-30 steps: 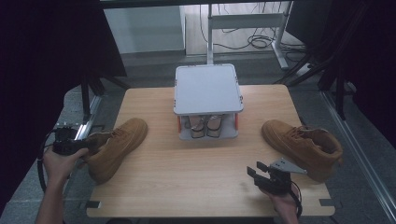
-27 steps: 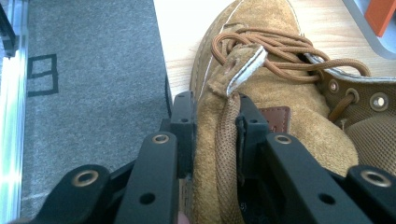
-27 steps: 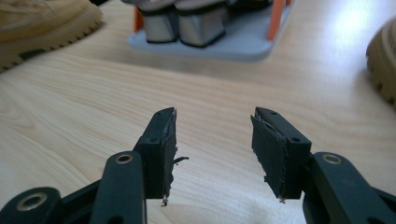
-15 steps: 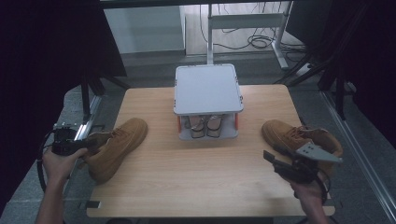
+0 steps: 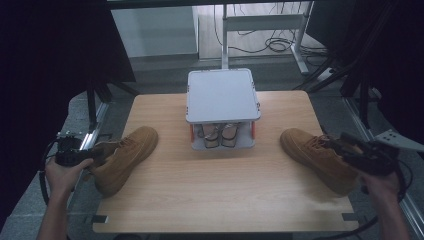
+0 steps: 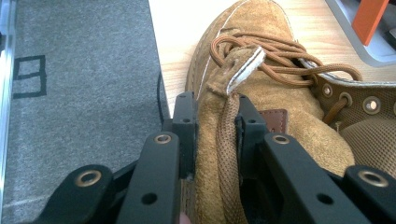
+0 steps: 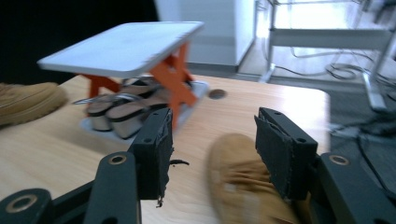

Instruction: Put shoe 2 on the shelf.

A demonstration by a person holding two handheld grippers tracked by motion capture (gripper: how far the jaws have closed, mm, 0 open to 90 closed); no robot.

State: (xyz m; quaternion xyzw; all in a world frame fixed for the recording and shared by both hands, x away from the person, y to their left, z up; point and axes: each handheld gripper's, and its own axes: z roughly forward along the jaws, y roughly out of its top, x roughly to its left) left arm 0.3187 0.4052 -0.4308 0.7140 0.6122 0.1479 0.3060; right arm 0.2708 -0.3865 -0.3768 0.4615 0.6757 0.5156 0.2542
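Wooden table [image 5: 220, 180] bears two boots; left gripper [image 6: 215, 135] clamps left boot [image 5: 122, 157] collar to lift; right gripper [image 7: 212, 140], jaws just widening, hovers empty over right boot [image 5: 317, 157].

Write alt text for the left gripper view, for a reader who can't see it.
The left gripper has its two black fingers clamped on the padded collar at the back of a tan suede boot with brown laces. The boot lies near the edge of the wooden table, with grey carpeted floor to the left.
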